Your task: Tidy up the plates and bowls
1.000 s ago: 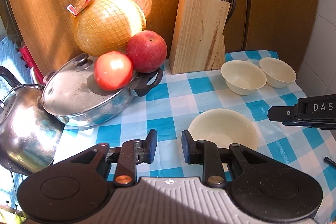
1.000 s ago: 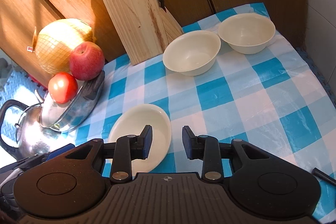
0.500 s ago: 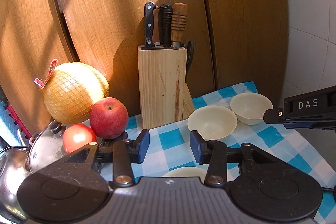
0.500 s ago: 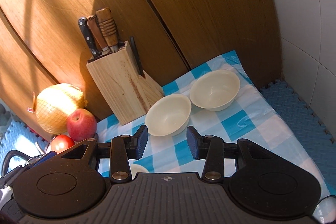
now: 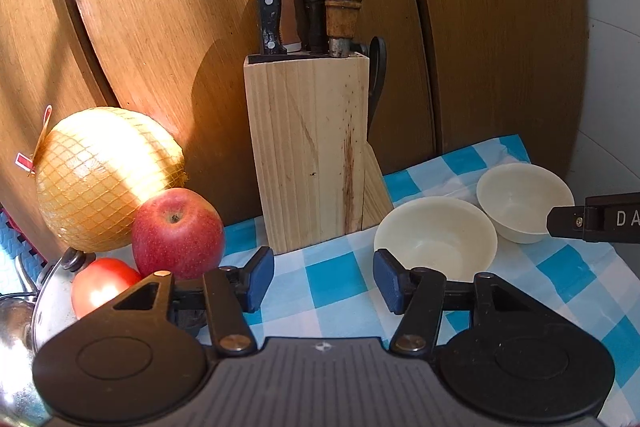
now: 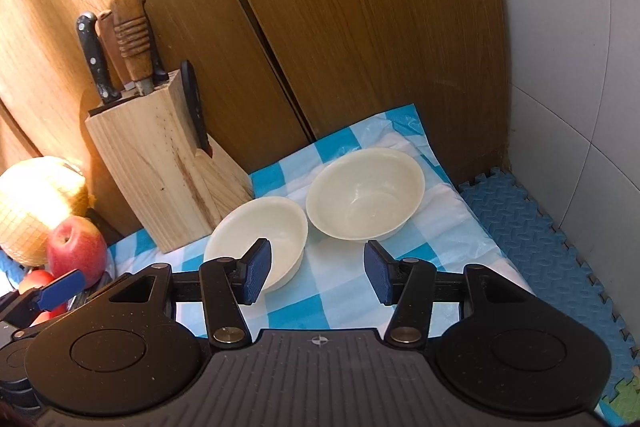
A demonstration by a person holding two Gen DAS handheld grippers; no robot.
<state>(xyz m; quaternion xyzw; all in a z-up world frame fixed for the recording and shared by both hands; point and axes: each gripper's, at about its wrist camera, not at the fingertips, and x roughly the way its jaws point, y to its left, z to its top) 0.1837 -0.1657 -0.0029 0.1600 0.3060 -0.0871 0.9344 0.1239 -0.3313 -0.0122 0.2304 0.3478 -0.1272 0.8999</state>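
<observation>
Two cream bowls stand side by side on the blue checked cloth: a near bowl [image 5: 438, 235] [image 6: 260, 239] and a far bowl [image 5: 524, 201] [image 6: 366, 193] by the cloth's back right corner. My left gripper [image 5: 323, 285] is open and empty, short of the near bowl. My right gripper [image 6: 317, 273] is open and empty, in front of both bowls; its left pad overlaps the near bowl in view. The right gripper's side shows at the right edge of the left wrist view [image 5: 596, 223]. The plate is out of view.
A wooden knife block [image 5: 308, 155] [image 6: 160, 163] stands against the wood panels, left of the bowls. A netted pomelo [image 5: 104, 179], an apple [image 5: 178, 233] and a tomato [image 5: 102, 285] rest on a steel pot lid [image 5: 52, 303] at left. Blue foam mat [image 6: 540, 239] lies right of the cloth.
Both grippers have tilted up and moved toward the bowls, with jaws opened wider. The plate seen below them a second ago has dropped out of view.
</observation>
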